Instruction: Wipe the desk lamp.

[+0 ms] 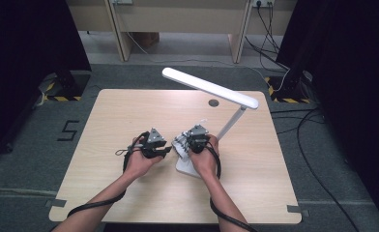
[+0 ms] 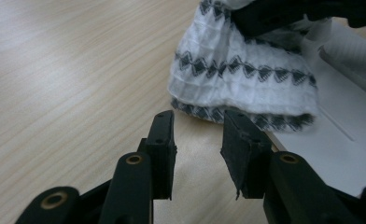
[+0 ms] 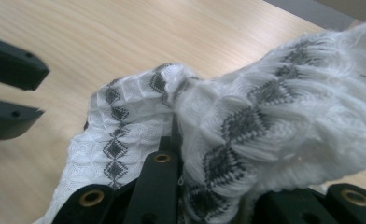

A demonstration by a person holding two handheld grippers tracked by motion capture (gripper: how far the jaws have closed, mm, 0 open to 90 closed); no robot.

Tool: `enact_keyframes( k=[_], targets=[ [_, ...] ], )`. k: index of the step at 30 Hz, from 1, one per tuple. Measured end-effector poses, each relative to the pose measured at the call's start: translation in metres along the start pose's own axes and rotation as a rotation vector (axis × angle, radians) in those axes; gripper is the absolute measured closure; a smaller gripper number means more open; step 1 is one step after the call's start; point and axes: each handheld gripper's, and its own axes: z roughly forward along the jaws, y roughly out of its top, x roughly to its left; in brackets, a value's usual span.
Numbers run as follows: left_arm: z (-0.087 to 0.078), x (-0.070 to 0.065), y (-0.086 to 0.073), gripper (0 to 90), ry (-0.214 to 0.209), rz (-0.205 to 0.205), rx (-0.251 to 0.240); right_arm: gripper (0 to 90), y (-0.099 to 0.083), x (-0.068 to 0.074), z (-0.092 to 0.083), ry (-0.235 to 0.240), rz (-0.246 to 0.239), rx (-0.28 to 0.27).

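Both forearms come in side by side, hands close together, each wrapped round its tool. The left gripper sits with its jaws parted — a clear gap between the two black pads, nothing in it. The right gripper lies just beside the left one — its jaws closed on white patterned cloth, which bunches over them.

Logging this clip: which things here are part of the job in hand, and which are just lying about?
In use:
- white patterned cloth, clamped in the right tongs
- left tongs, open, empty, close to the cloth
- desk lamp; the cloth hangs over its base

Lying about:
- cables on the floor
- wooden table, just the work surface
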Motion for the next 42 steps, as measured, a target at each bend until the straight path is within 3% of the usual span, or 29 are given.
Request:
enact_keyframes(
  k=[4,25,42],
  targets=[
    [-0.001,0.0,0.0,63.5,-0.004,0.001,-0.002,80.2,0.003,-0.005,0.006,-0.018,0.032,0.009],
    [-0.001,0.002,-0.001,64.0,0.001,0.004,-0.002,81.0,-0.005,-0.003,0.018,-0.051,0.066,0.071],
    [-0.002,0.003,0.001,64.1,0.007,-0.001,-0.01,81.7,-0.011,-0.003,0.005,0.015,0.096,0.095]
  ],
)
